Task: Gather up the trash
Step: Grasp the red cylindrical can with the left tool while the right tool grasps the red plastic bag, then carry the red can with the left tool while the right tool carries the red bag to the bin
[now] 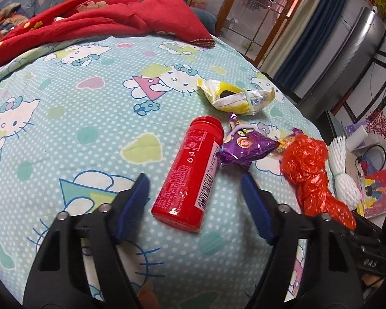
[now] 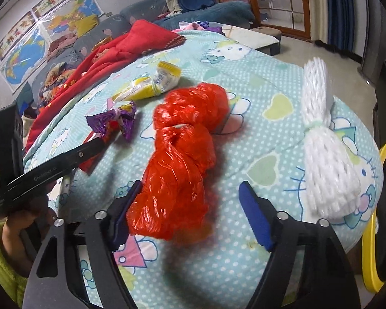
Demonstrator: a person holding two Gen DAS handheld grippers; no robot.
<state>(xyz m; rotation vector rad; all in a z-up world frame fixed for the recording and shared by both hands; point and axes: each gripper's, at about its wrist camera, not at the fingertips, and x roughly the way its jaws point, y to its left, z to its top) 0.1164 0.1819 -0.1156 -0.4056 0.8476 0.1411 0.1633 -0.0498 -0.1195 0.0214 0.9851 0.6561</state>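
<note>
Left gripper [image 1: 195, 188] spread wide, holding nothing; red bottle [image 1: 191, 172] lies on its side between the fingers on the bedsheet [image 1: 64, 128], base end nearest, touching neither pad. Purple wrapper [image 1: 242, 148] just beside the bottle's cap end, yellow wrapper [image 1: 236, 97] farther off. Right gripper [image 2: 191, 188] also wide open, empty; red bag [image 2: 182, 152] lies between its fingers, near end against the left finger [image 2: 123, 216], clear of the right. White foam net [image 2: 326, 159] on the sheet outside the right finger.
</note>
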